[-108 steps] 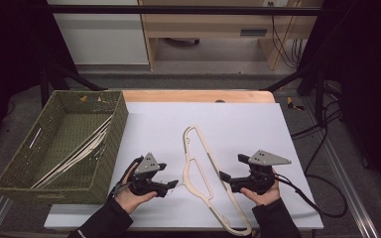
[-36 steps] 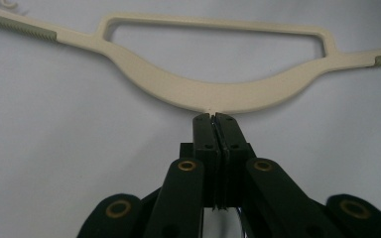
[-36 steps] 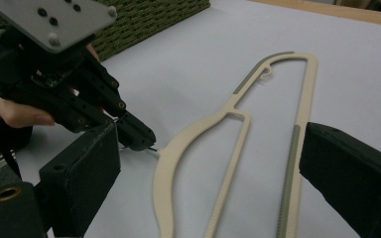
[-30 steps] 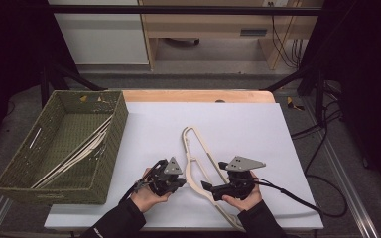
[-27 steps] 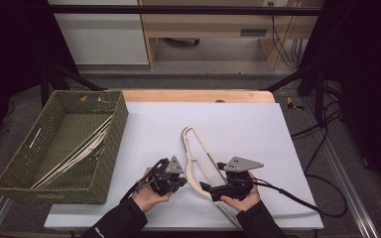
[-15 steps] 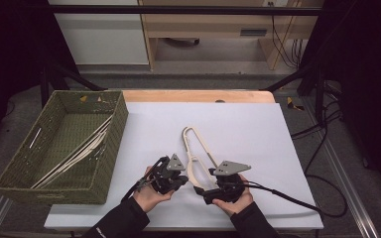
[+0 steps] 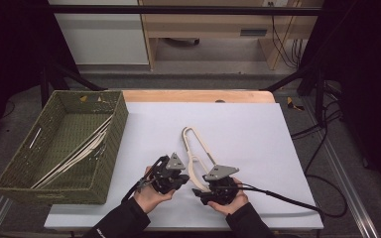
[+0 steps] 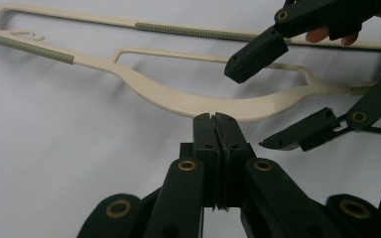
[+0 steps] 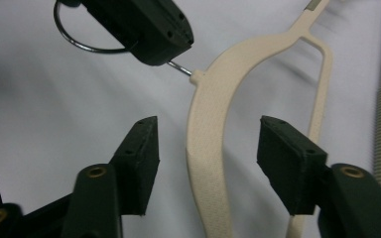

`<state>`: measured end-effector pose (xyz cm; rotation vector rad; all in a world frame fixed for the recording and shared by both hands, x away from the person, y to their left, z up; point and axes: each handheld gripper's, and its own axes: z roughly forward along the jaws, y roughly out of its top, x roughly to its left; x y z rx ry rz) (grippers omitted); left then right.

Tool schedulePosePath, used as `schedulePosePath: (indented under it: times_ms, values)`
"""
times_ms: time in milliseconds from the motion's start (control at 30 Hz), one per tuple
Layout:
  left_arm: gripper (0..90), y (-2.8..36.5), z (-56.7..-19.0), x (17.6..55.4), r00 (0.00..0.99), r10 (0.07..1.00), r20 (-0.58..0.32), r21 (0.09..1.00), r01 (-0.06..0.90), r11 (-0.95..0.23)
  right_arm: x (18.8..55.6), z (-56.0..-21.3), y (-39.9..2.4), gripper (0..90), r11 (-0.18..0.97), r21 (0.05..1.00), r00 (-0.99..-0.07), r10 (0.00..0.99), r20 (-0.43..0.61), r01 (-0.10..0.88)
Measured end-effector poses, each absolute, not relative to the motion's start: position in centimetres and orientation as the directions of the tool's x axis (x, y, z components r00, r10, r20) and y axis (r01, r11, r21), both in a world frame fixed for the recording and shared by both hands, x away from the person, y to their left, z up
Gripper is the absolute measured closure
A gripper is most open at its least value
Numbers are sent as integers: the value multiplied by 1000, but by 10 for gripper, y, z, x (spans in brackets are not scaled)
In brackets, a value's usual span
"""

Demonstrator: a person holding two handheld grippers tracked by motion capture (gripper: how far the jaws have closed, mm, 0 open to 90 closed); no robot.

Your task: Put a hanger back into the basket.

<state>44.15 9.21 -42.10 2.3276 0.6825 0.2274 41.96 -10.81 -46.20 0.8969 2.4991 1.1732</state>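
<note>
One cream hanger (image 7: 198, 153) lies flat on the desk (image 7: 258, 134), long axis running away from the person. Two grippers: left gripper (image 7: 171, 174) fingers pinch its wire hook (image 9: 74, 39); right gripper (image 9: 206, 168) fingers, just closing, straddle the hanger's body without touching.

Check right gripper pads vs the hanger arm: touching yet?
Apart. In the right gripper view, the right gripper straddles the cream hanger while closing; white table shows between each pad and the arm.
</note>
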Motion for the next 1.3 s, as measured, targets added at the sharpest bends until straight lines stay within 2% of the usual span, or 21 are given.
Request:
schedulePosePath:
  times_ms: [100, 133, 200, 233, 267, 600, 633, 667, 700, 800, 833, 933, 967, 1100, 1133, 1167, 1300]
  values:
    - [885, 92, -421, 441, 845, 534, -36, 665, 419, -618, 419, -464, -105, 524, 517, 744, -788, 616, 21, 424]
    - [885, 92, -421, 441, 845, 533, -35, 664, 418, -620, 420, -466, -103, 581, 544, 730, -795, 607, 0, 415]
    - [885, 92, -421, 440, 844, 535, -37, 663, 421, -619, 420, -467, -103, 606, 547, 729, -797, 604, -2, 412]
    - [885, 92, -422, 440, 843, 537, -38, 668, 421, -613, 420, -467, -103, 678, 551, 726, -797, 604, -5, 413]
    - [885, 92, -422, 440, 844, 535, -35, 664, 419, -619, 420, -467, -103, 712, 550, 728, -799, 601, -4, 409]
    - [865, 96, -419, 441, 843, 535, -58, 691, 421, -588, 419, -464, -105, 734, 542, 737, -798, 602, -6, 404]
    - [816, 97, -417, 441, 841, 536, -72, 703, 424, -571, 418, -462, -105, 735, 541, 738, -797, 605, -7, 404]
    - [816, 99, -415, 442, 838, 540, -79, 716, 425, -554, 418, -462, -105, 735, 541, 738, -797, 605, -7, 404]
    - [720, 104, -409, 442, 832, 550, -71, 741, 413, -530, 418, -461, -106, 737, 542, 738, -795, 607, -15, 401]
    - [634, 110, -401, 441, 823, 562, -84, 776, 408, -481, 418, -459, -107, 739, 538, 743, -793, 609, -17, 397]
    - [524, 119, -391, 440, 818, 571, -68, 814, 377, -442, 418, -456, -109, 741, 538, 749, -793, 608, -27, 387]
    - [446, 129, -380, 438, 806, 589, -58, 844, 355, -403, 417, -452, -112, 744, 537, 752, -792, 609, -33, 382]
    - [363, 138, -371, 437, 800, 598, -54, 869, 333, -366, 418, -447, -115, 748, 526, 761, -784, 620, -37, 379]
    - [244, 151, -363, 437, 788, 614, -45, 893, 307, -329, 418, -438, -123, 757, 513, 772, -774, 632, -44, 375]
    - [244, 155, -361, 437, 786, 616, -46, 896, 306, -323, 418, -438, -123, 757, 513, 772, -774, 632, -44, 375]
    - [194, 160, -361, 437, 780, 624, -47, 901, 304, -311, 419, -434, -128, 762, 495, 783, -762, 646, -42, 376]
    - [116, 167, -364, 437, 774, 632, -31, 901, 296, -318, 420, -427, -137, 772, 470, 795, -746, 666, -33, 384]
